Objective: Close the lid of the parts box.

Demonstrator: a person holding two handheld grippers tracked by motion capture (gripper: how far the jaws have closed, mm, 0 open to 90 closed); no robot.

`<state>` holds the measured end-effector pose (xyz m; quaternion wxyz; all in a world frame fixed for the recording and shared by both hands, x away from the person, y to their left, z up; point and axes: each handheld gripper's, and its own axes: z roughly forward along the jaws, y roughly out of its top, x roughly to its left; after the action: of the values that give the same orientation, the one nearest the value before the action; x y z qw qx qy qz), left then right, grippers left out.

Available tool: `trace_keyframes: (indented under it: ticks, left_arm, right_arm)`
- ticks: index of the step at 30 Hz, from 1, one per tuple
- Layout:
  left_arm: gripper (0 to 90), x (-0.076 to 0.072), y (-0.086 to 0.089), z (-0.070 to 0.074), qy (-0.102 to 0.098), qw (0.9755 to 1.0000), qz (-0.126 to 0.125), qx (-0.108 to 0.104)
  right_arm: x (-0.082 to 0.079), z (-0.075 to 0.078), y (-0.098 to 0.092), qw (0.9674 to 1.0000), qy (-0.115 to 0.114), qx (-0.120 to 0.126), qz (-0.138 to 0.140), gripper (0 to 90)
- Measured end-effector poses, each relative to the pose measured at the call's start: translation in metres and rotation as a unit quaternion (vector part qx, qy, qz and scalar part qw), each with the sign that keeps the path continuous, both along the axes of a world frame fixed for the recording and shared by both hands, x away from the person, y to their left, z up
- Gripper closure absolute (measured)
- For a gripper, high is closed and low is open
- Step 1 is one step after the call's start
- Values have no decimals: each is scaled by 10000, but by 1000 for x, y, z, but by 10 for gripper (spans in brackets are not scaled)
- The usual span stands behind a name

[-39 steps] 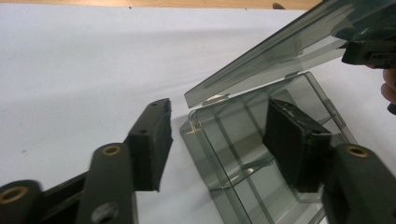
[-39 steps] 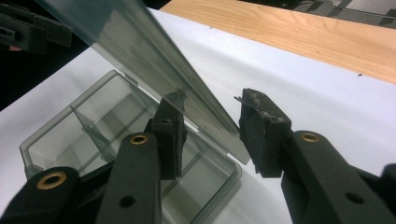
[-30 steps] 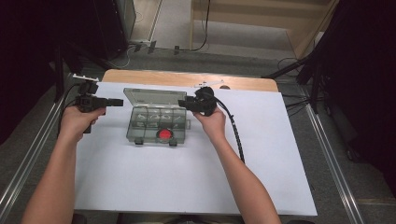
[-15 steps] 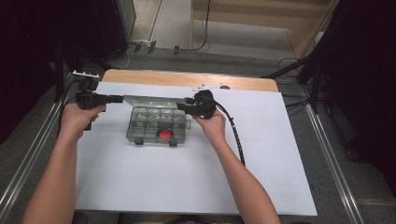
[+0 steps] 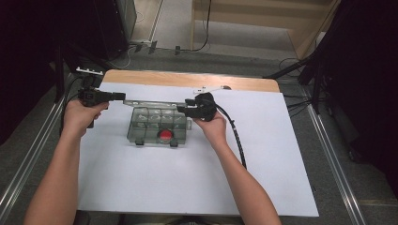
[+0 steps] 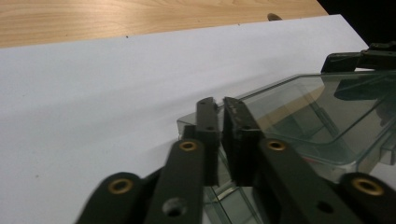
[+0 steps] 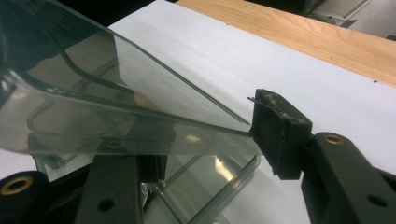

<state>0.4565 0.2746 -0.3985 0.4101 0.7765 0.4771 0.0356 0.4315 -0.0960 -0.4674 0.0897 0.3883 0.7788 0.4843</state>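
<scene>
I've got a clear box (image 5: 157, 129) sitting on the white sheet (image 5: 187, 178) of the worktop, toward the far edge and left of centre, w/ a red item (image 5: 166, 136) in a near compartment. Its lid (image 5: 150, 102) is hinged up, long axis running left-right between my 2 hands.

Left gripper (image 6: 219, 135): fingers nearly pressed together, a thin gap between them, sitting at the lid's left corner. The left gripper view suggests the lid edge (image 6: 261, 91) passes just beside them, but I can't tell if they're really pinching it.

Right gripper (image 7: 205, 140): fingers spread, the lid (image 7: 116, 102) lying between them w/ its thin edge against the right pad (image 7: 278, 133); the other finger sits below the pane, apparently not clamping.

My read: the lid spans from 1 gripper to the other, so each hand is at its own end, neither nearer. Whichever way it swings next, both ends need to move together about the hinge along the far side, or the pane twists.
</scene>
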Motion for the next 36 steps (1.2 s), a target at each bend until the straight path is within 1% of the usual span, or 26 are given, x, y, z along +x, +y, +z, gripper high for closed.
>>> trace_keyframes:
  ticks: [2,8,10,13,16,18,22,27,36]
  left_arm:
    - [886,1,-1,0,11,10000,-30,14]
    - [883,2,-5,2,-33,10000,-66,2]
    - [882,2,-7,2,-54,9999,-116,16]
    - [881,1,-12,1,-105,9995,-295,2]
    - [881,3,-16,-3,-22,9993,-381,48]
    - [880,3,-17,-4,-6,9992,-387,82]
    - [880,3,-18,-5,30,9991,-416,75]
    - [880,4,-19,-8,83,9990,-422,86]
    - [879,4,-19,-8,97,9990,-422,112]
  right_arm:
    - [0,0,0,10000,-8,-7,19,483]
    - [0,0,0,10000,-18,-53,32,474]
    - [0,0,0,10000,-17,-47,37,474]
    - [0,0,0,10000,-18,-59,34,473]
    - [0,0,-1,10000,20,-38,36,455]
    - [0,0,-2,10000,89,-18,25,437]
    - [1,-1,-4,9997,231,-25,27,417]
    - [-1,-1,-7,9995,307,57,-9,408]
    - [-6,2,-10,9992,389,34,42,405]
